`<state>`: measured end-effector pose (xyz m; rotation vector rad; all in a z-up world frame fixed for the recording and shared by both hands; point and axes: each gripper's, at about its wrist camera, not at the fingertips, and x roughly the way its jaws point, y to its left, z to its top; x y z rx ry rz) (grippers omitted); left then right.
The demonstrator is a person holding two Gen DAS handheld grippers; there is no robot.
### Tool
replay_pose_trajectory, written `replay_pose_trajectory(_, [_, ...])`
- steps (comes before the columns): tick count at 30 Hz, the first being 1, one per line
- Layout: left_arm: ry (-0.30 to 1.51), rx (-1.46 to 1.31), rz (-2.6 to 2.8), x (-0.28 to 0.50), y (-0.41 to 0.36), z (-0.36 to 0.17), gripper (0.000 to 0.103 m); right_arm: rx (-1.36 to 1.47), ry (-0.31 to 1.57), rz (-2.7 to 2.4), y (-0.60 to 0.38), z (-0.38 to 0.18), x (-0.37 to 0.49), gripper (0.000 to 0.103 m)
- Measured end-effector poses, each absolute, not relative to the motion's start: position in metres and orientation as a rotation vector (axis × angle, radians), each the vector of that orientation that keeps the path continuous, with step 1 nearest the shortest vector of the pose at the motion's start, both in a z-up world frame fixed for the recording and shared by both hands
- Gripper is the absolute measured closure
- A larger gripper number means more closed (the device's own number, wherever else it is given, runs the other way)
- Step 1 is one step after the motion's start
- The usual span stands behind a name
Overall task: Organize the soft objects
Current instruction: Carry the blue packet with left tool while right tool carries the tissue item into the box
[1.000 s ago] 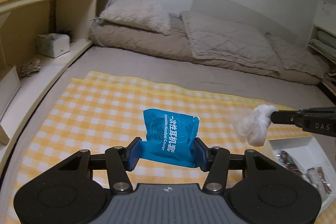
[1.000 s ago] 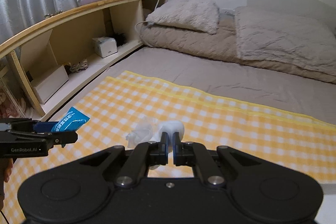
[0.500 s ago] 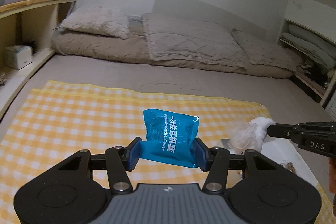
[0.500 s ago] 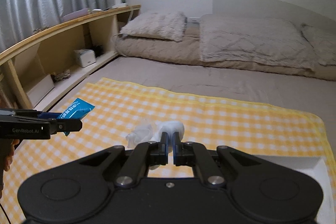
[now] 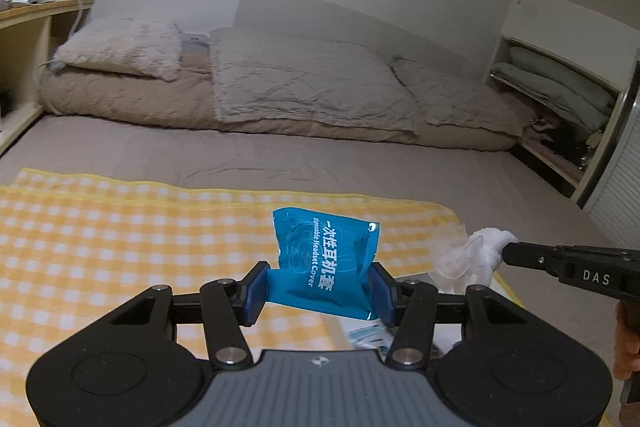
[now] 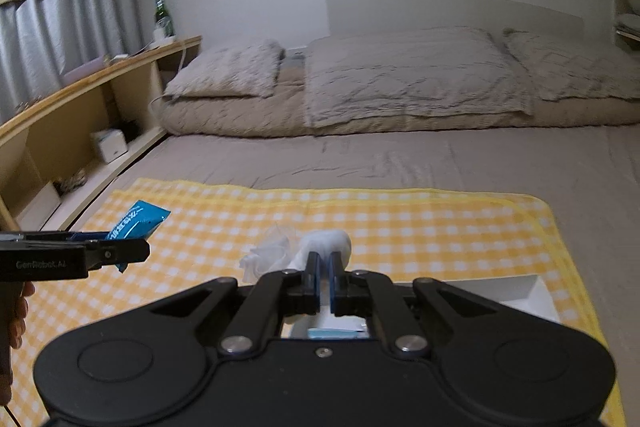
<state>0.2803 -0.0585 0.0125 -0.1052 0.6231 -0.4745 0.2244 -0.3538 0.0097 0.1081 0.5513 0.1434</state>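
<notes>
Far left, a wooden shelf unit (image 6: pixel 80 99) runs along the wall under grey pleated curtains (image 6: pixel 60 27), with a green glass bottle (image 6: pixel 162 13) standing on its top and a white tissue box (image 6: pixel 110 145) in a lower compartment. Next over, a fuzzy beige pillow (image 6: pixel 228 71) sits on folded quilted bedding (image 6: pixel 400 79) at the head of the bed.

Nearer, a yellow-and-white checked cloth (image 5: pixel 100 235) lies flat on the taupe sheet. Above it the left gripper (image 5: pixel 320 291) clamps a glossy, crinkled blue packet (image 5: pixel 326 263) between its blue pads, the packet standing up with white lettering on it. In the right wrist view that same packet (image 6: pixel 138 223) pokes up beyond the left tool's black body, well clear of the cloth.

To its right, the right gripper (image 6: pixel 324 267) has its jaws pressed nearly together on a soft white bundle (image 6: pixel 324 245), wadded fabric with crumpled clear plastic trailing off one side. Just beneath it a shallow white tray (image 6: pixel 520 291) rests at the cloth's right end, its contents mostly hidden by the tool. On the far right, an open shelf holds folded grey bedding (image 5: pixel 560 87).
</notes>
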Motion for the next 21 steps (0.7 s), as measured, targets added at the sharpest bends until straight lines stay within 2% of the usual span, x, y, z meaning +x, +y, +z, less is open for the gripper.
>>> replay_pose_trajectory(10, [0.658,-0.14,-0.572,0.289,-0.129,-0.005,0.049,0.17,0.587,0.018,-0.422,-0.006,0.228,0.099])
replay_pose_trajectory(21, [0.79,-0.322,-0.624,0.311,-0.198,-0.055,0.049,0.177,0.654,-0.066,-0.474,-0.033,0.23,0.099])
